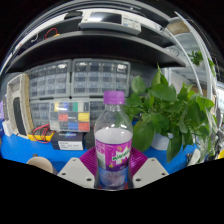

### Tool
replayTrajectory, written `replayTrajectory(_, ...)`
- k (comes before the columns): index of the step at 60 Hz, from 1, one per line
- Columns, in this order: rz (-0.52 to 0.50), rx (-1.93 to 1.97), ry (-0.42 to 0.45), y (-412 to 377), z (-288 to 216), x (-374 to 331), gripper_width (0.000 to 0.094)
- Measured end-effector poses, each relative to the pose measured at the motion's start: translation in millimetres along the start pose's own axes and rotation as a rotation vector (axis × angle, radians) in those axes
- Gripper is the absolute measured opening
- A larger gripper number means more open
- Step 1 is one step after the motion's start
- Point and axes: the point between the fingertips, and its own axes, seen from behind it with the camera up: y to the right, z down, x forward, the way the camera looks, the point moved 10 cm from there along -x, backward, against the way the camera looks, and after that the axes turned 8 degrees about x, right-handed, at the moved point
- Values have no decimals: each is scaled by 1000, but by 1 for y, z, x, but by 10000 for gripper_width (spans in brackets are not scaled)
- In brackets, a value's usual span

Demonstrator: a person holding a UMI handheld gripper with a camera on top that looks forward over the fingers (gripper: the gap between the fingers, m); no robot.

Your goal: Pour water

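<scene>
A clear plastic water bottle (113, 135) with a purple cap and a purple label stands upright between my fingers. My gripper (113, 166) is shut on it, with the magenta pads (88, 160) pressing on the label from both sides. The bottle looks nearly full. Its base is hidden below the fingers. Just right of the bottle and a little beyond it, a leafy green plant (168, 105) grows in a white pot (160, 142).
A blue table top (40, 150) lies ahead. On it, left of the bottle, are a small rack of coloured bins (70, 115) and a white box (70, 143). Grey drawer cabinets (85, 78) and shelves stand behind.
</scene>
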Motion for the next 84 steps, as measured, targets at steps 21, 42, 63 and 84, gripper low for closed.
replayTrajectory(21, 10, 64, 21, 9, 6, -14, 560)
replayTrajectory(42, 28, -10, -125, -1, 36, -97, 702)
replayTrajectory(63, -76, -3, -199, -76, -8, -227, 712)
replayTrajectory(84, -206, -39, -185, -145, -45, -291, 713)
